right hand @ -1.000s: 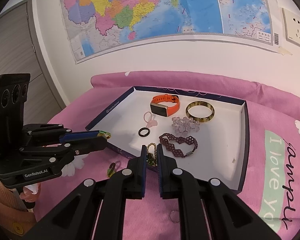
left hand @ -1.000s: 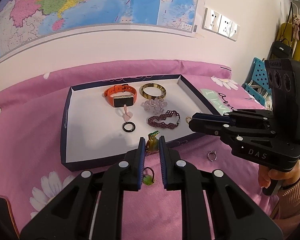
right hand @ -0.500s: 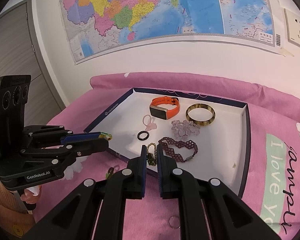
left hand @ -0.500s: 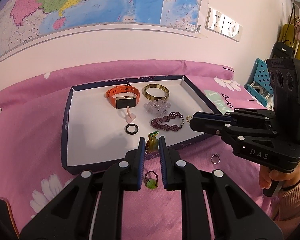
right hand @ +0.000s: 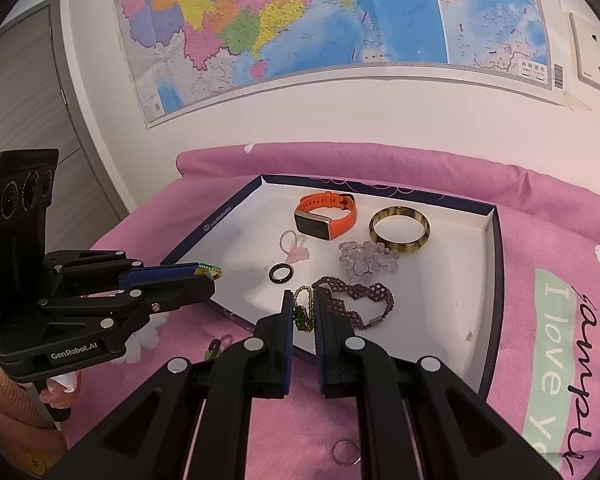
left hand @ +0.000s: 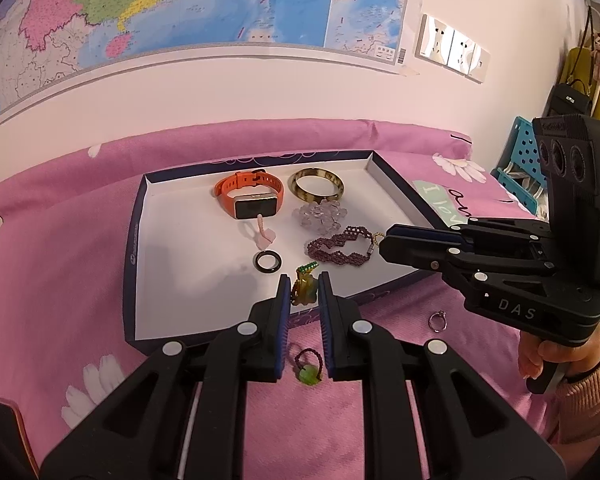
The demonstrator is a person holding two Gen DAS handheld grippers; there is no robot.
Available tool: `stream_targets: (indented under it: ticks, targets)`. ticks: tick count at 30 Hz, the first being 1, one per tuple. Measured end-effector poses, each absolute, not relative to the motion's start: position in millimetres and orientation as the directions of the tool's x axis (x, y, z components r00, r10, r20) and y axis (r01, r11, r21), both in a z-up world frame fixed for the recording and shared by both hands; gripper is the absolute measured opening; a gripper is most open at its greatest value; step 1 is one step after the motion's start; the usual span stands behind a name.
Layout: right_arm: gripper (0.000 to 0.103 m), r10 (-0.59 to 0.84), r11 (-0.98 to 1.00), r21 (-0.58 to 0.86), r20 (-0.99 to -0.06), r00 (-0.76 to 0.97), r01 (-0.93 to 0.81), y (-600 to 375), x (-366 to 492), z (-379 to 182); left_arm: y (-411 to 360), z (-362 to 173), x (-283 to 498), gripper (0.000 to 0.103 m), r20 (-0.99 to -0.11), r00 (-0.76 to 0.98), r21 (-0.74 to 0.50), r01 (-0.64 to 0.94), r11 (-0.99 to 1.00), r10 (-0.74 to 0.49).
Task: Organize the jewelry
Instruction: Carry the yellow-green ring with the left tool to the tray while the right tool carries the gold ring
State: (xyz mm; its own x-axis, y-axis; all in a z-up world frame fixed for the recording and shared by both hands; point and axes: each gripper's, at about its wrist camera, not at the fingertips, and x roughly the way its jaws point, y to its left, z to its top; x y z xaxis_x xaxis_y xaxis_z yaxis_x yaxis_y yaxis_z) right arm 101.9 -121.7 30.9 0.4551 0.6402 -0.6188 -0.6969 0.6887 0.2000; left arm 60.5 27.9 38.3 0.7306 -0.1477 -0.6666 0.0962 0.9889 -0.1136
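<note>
- Pink floral bedspread is covering the bed under a wall map; a shallow white tray is lying on it.
- Left gripper is hovering over the tray's near rim, jaws clenching a green-and-amber beaded piece.
- Right gripper is also hovering at the near rim, jaws clenching a green bead chain, just beside the purple beaded bracelet.
- Sitting in the tray: orange smartwatch, amber bangle, clear crystal bracelet, black ring, pink charm.
- Lying outside on the bedspread: green-stone ring, silver ring.
</note>
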Motion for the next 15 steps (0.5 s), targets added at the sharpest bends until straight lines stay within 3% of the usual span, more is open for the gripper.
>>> stream_targets:
  ticks: [15]
  targets:
    - [0.008,0.638,0.69,0.207,-0.625,0.449,-0.693,-120.3,106.1,27.8,28.4,36.0,66.0,0.014,-0.674,0.724,-0.11,0.096,0.989,-0.145]
